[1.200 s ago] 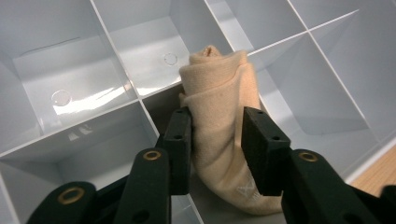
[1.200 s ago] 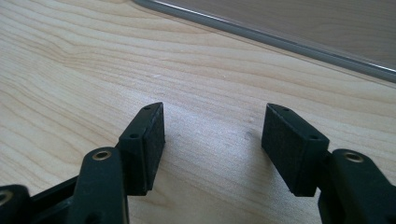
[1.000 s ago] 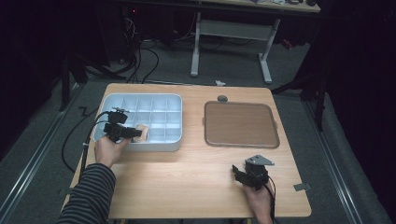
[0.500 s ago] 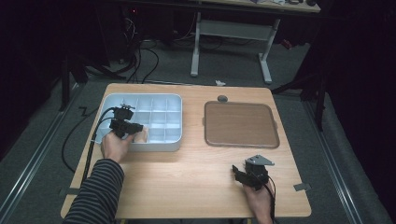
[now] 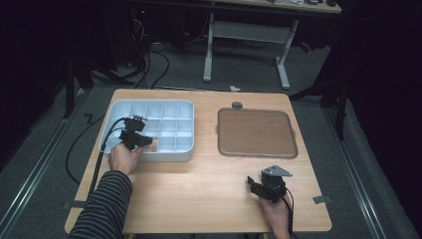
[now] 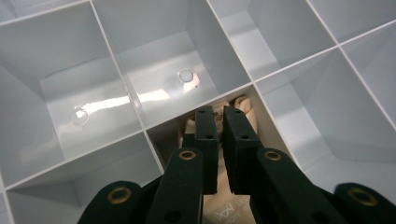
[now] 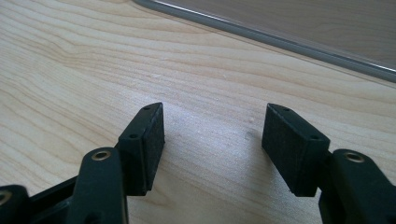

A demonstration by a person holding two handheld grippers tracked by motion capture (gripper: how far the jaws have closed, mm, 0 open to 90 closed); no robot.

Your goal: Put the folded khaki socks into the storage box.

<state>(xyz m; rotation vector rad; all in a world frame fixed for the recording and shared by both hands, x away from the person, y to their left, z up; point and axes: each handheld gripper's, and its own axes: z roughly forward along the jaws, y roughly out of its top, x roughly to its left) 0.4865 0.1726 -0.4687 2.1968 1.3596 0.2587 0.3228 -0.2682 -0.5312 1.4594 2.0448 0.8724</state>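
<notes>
Nearest the person's edge of the table [image 5: 199, 199], the right tongs [image 5: 255, 185] rest low over bare wood, well apart from the compartment tray [image 5: 185, 130] and on its right-hand side. In the right gripper view these tongs [image 7: 212, 122] stand wide apart with nothing between them, and the grey rim of the brown mat [image 7: 299, 32] crosses the top of that view.

Farther in, the left hand [image 5: 123, 158], in a striped sleeve [image 5: 102, 209], holds the left tongs [image 5: 147, 142] over the tray's near row. In the left gripper view the left tongs [image 6: 220, 126] are nearly shut, only a thin gap between the pads; they dip into a compartment that holds a small beige cloth pouch [image 6: 236, 105]. Whether the pads pinch the pouch cannot be told. The neighbouring compartments show bare white floors with glare spots.

Beyond, the brown mat [image 5: 256, 133] lies to the right of the tray, and a small grey round thing [image 5: 237, 105] sits just past the mat's far edge.
</notes>
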